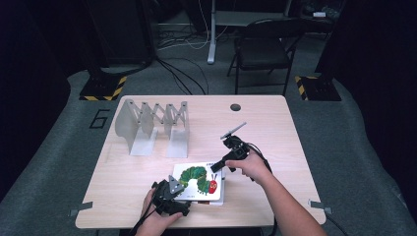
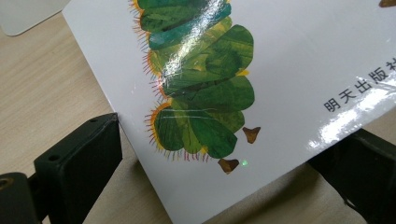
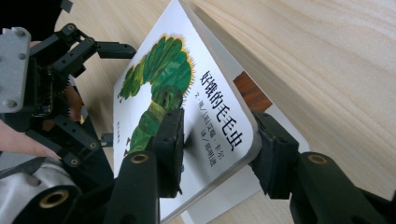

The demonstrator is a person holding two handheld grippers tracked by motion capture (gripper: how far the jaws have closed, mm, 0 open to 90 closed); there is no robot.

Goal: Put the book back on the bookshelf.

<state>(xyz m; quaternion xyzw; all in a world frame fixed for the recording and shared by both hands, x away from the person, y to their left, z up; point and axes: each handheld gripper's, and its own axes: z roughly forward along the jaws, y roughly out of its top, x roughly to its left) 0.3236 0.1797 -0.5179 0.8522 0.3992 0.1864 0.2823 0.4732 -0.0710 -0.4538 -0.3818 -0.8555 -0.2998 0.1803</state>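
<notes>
Lifting the top book by its cover edge is the step in hand, as judged from the right tool, whose jaws are clenched on that edge, one above and one beneath. A second book lies just under it. The grip should be kept firm and the rise slow, so that the glossy cover is not let slip. The left tool stands released, its jaws spread to either side of the near corner of the book; whether they touch it cannot be told. Beyond the right tool, bare tabletop is left open for swinging; the metal rack stands well apart, ahead of the left tool. The near tabletop edge lies close behind both tools.
</notes>
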